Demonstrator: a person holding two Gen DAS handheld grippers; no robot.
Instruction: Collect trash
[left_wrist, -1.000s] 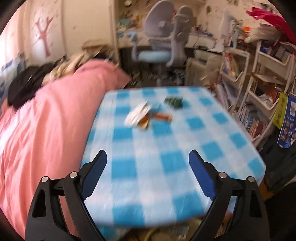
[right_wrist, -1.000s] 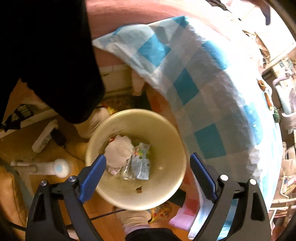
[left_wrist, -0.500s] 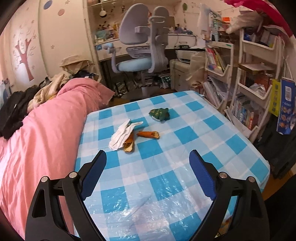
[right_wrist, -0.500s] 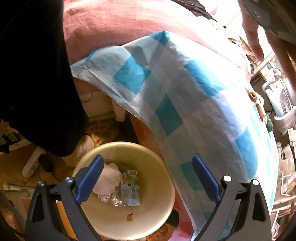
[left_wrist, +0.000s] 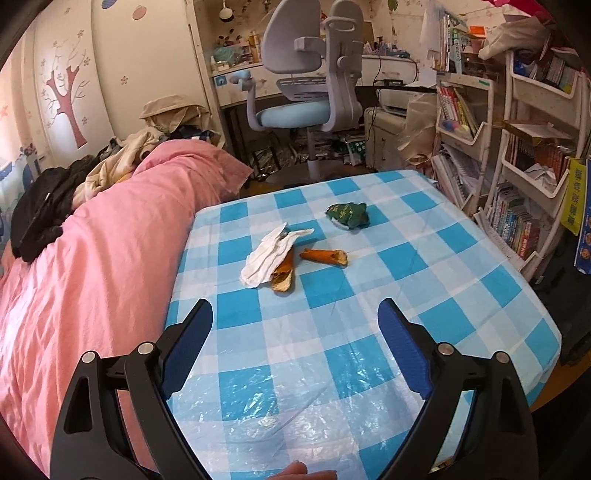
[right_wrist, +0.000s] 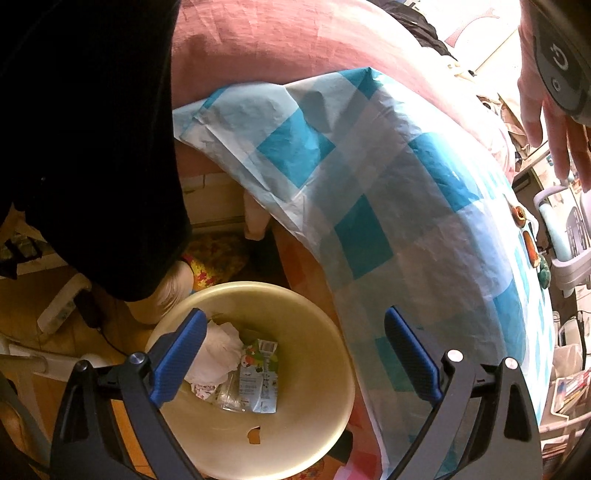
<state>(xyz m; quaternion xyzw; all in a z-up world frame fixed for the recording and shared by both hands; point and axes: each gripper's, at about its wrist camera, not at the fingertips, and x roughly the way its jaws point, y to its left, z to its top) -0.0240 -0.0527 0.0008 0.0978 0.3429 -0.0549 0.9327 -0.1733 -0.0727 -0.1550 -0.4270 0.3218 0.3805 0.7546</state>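
My left hand-held gripper (left_wrist: 295, 347) is spread wide with nothing between its blue pads, pointing down over the surface covered by a blue-and-white checked plastic cloth (left_wrist: 369, 295). The trash lies together near the middle of that cloth: a crumpled white paper tissue (left_wrist: 271, 254) resting partly on a curled orange peel (left_wrist: 283, 275), a second orange peel piece (left_wrist: 325, 256) just beside it toward the bookshelf side, and a crumpled dark green wrapper (left_wrist: 349, 215) a little farther off toward the grey swivel chair (left_wrist: 314, 74). A pink quilt (left_wrist: 92, 258) on the bed runs alongside the cloth.

My right hand-held gripper (right_wrist: 295, 354) has just been opening and stands wide, empty, over a round cream plastic bin (right_wrist: 314, 424) on the floor below the cloth's hanging edge (right_wrist: 332, 184). In the bin sit a wadded white tissue (right_wrist: 218, 350) and a small printed drink carton (right_wrist: 258, 376) (plus some clear wrapping I cannot make out).
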